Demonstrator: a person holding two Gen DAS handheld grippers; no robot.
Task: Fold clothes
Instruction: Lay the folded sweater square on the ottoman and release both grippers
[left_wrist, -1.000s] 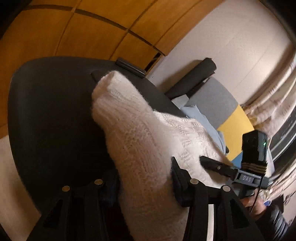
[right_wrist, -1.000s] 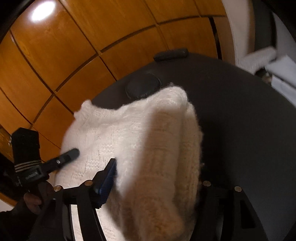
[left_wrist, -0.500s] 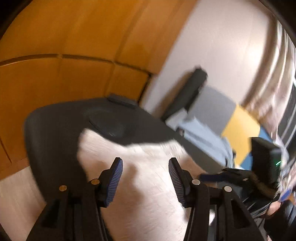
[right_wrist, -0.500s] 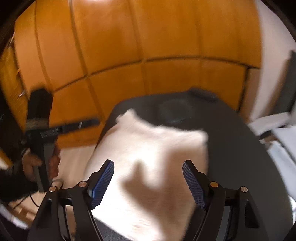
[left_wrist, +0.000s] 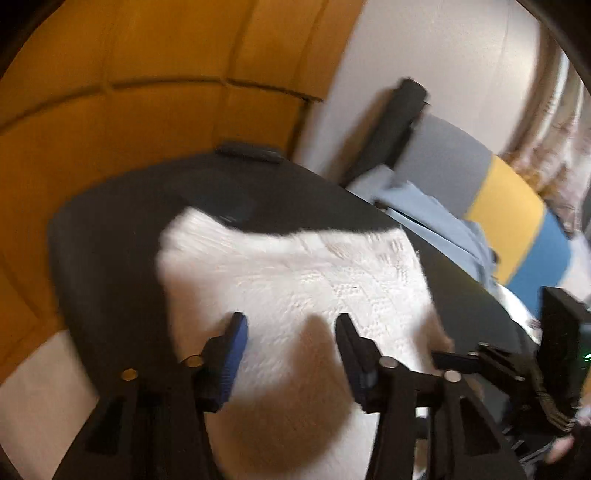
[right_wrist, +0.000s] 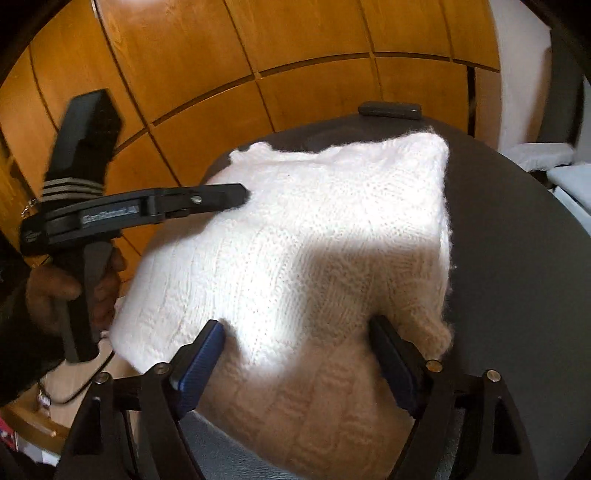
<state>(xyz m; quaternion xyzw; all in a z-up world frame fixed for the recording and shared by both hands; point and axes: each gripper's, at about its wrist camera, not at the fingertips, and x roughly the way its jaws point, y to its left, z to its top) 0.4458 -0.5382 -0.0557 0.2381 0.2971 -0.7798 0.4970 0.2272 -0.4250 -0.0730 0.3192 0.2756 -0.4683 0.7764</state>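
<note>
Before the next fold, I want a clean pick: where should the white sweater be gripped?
Probably the white sweater's near right corner. It bunches thick at the dark table edge, just ahead of the open right gripper; come in from the near side.

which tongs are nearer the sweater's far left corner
Left. The left tongs hang over the sweater just short of that corner, while the right tongs sit open over its near edge.

1 white sweater (right_wrist: 314, 236), 1 black table (right_wrist: 517, 277), 2 grippers.
</note>
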